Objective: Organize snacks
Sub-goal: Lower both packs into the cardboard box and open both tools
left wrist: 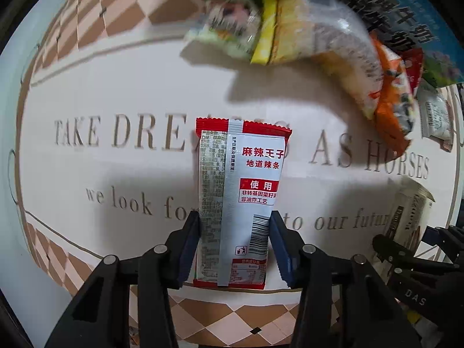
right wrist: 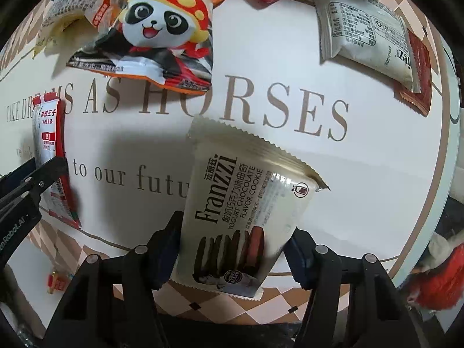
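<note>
My left gripper (left wrist: 234, 220) points down over the table and is shut on a red and silver spicy-strip packet (left wrist: 240, 174), its blue pads pressed against both long edges. The same packet (right wrist: 47, 133) shows at the left of the right wrist view. My right gripper (right wrist: 233, 232) is shut on a cream Franzzi chocolate cookie pack (right wrist: 246, 191), which tilts to the right between the pads. That pack (left wrist: 409, 211) also appears at the right edge of the left wrist view.
The white tabletop (left wrist: 116, 87) has printed lettering and a checkered border. Along its far side lie loose snacks: a panda bag (right wrist: 156, 34), a white packet (right wrist: 365, 37) on a brown-red one (right wrist: 417, 66), a yellowish bag (left wrist: 319, 37) and a blue milk carton (left wrist: 406, 14).
</note>
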{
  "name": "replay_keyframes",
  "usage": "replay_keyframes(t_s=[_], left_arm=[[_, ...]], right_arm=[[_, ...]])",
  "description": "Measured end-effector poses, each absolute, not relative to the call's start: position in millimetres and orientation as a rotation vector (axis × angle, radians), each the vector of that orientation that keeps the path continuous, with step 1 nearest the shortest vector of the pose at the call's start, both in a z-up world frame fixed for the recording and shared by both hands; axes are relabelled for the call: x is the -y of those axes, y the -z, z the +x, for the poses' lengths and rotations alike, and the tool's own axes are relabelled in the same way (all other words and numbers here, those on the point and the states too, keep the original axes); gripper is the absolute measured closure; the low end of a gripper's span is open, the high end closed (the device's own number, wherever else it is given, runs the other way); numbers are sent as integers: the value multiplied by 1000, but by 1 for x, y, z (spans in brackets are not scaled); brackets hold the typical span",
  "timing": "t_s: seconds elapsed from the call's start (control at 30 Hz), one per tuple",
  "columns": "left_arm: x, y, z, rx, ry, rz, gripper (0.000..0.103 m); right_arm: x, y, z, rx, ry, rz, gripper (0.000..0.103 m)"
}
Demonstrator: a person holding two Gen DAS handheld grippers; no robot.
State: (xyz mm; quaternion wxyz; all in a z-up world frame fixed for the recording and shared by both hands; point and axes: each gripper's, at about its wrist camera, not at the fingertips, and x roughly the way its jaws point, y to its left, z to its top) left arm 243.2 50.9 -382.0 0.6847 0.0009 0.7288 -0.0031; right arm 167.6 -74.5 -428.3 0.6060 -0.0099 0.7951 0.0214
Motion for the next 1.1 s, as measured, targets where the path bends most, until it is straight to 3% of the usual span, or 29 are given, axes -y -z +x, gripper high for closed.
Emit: replay_keyframes(t_s=[0.23,0.67,0.87,1.1], left_arm=[[-33,328,251,-1552,87,-40,58],[-29,204,332,-1358,237,-192,58],[-34,202,407,-1361,224,-166,58],[-38,257,486,-1486,175,-126,58]], right_arm=[[99,401,176,-1796,-127,19,37],[136,256,236,-1551,-284,210,37],[130,211,331,-1449,-257,220,37],[122,235,460,-1470,-219,220,37]])
